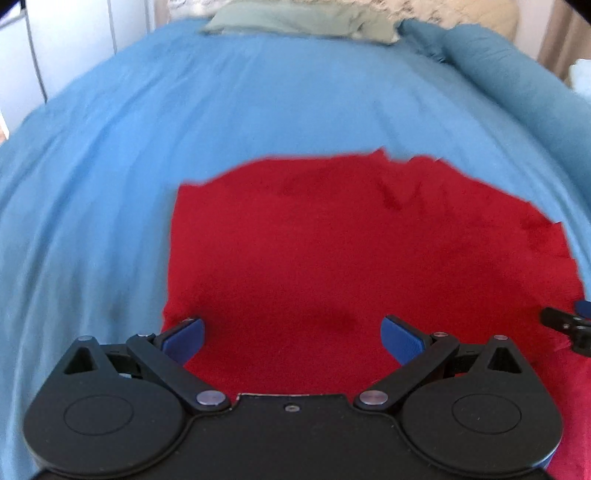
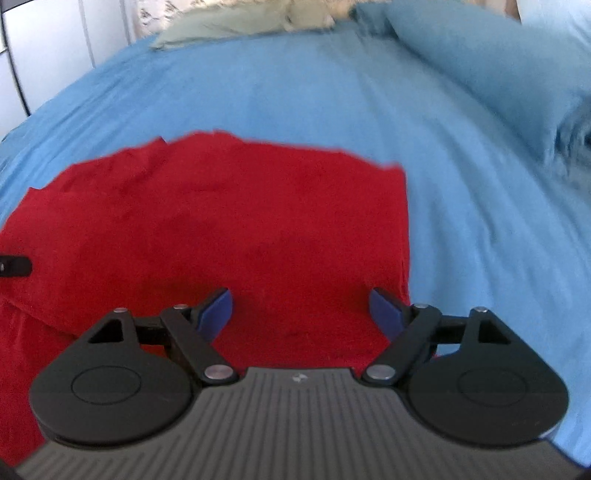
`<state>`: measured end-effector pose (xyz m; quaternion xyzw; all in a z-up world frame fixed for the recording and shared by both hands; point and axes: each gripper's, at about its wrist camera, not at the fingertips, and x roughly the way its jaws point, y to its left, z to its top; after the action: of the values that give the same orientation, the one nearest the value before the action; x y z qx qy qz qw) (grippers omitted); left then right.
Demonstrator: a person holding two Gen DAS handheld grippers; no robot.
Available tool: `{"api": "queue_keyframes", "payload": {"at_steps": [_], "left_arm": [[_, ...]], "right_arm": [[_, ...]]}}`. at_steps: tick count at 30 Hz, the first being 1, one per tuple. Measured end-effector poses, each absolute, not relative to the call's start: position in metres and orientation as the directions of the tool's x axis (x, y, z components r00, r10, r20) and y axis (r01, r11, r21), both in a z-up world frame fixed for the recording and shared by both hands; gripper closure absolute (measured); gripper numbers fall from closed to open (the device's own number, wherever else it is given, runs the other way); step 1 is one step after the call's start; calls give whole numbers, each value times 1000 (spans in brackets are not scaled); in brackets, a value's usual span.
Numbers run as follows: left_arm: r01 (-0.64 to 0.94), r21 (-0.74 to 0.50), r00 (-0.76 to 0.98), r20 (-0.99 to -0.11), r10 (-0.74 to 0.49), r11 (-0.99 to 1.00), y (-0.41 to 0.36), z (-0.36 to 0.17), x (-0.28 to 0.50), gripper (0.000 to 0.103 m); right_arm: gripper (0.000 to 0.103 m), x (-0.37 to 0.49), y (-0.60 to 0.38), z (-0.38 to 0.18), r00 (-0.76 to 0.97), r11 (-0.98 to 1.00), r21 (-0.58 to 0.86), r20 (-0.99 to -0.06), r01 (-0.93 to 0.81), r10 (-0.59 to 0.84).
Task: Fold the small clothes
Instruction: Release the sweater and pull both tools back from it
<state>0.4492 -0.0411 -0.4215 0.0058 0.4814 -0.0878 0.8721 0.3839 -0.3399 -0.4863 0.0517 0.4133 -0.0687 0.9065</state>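
Observation:
A red garment (image 1: pixel 332 240) lies spread flat on the blue bed cover (image 1: pixel 184 110). It also shows in the right wrist view (image 2: pixel 221 221). My left gripper (image 1: pixel 291 338) is open and empty, its blue fingertips (image 1: pixel 184 338) over the garment's near left part. My right gripper (image 2: pixel 301 314) is open and empty over the garment's near right part, close to its right edge. The right gripper's tip shows at the right edge of the left wrist view (image 1: pixel 569 326). The left gripper's tip shows at the left edge of the right wrist view (image 2: pixel 14 266).
A blue pillow (image 2: pixel 498 62) lies at the far right of the bed. A green-grey cloth (image 1: pixel 295 18) and a pale fluffy throw (image 2: pixel 295 11) lie at the far edge. White cupboard doors (image 1: pixel 74 37) stand at the far left.

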Motion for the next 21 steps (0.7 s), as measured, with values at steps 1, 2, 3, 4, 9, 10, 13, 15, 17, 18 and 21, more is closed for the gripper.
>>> {"api": "queue_keyframes", "payload": {"at_steps": [1, 2, 3, 4, 9, 10, 13, 15, 17, 18, 21], "left_arm": [[147, -86, 507, -849, -150, 985, -37, -428, 450, 0], [140, -97, 499, -853, -155, 985, -34, -432, 449, 0], [143, -106, 505, -847, -165, 984, -31, -435, 448, 0], [151, -107, 511, -843, -171, 983, -29, -435, 447, 0], [159, -106, 500, -849, -173, 982, -27, -437, 449, 0], [156, -111, 499, -849, -175, 982, -26, -436, 450, 0], [154, -104, 495, -853, -167, 983, -28, -426, 450, 0], [146, -80, 529, -836, -146, 986, -25, -411, 441, 0], [143, -51, 568, -814, -124, 988, -19, -391, 428, 0], [143, -43, 585, -802, -119, 989, -15, -380, 420, 0], [151, -28, 630, -768, -118, 988, -1, -342, 394, 0]], "right_arm": [[3, 382, -343, -488, 656, 984, 53, -751, 168, -71], [2, 380, -344, -489, 665, 985, 67, -744, 162, -59], [1, 379, -345, -490, 667, 986, 68, -743, 152, -51], [1, 377, -343, -490, 667, 988, 59, -744, 142, -51], [0, 371, -341, -490, 665, 990, 46, -745, 134, -56], [0, 376, -341, -490, 662, 989, 43, -747, 138, -59], [0, 378, -338, -478, 659, 985, 4, -743, 171, -111], [0, 369, -333, -461, 689, 981, -40, -706, 192, -164], [0, 358, -333, -440, 721, 978, -59, -667, 200, -188], [0, 353, -332, -430, 733, 978, -60, -653, 201, -191], [0, 328, -332, -392, 774, 977, -66, -601, 203, -201]]}}
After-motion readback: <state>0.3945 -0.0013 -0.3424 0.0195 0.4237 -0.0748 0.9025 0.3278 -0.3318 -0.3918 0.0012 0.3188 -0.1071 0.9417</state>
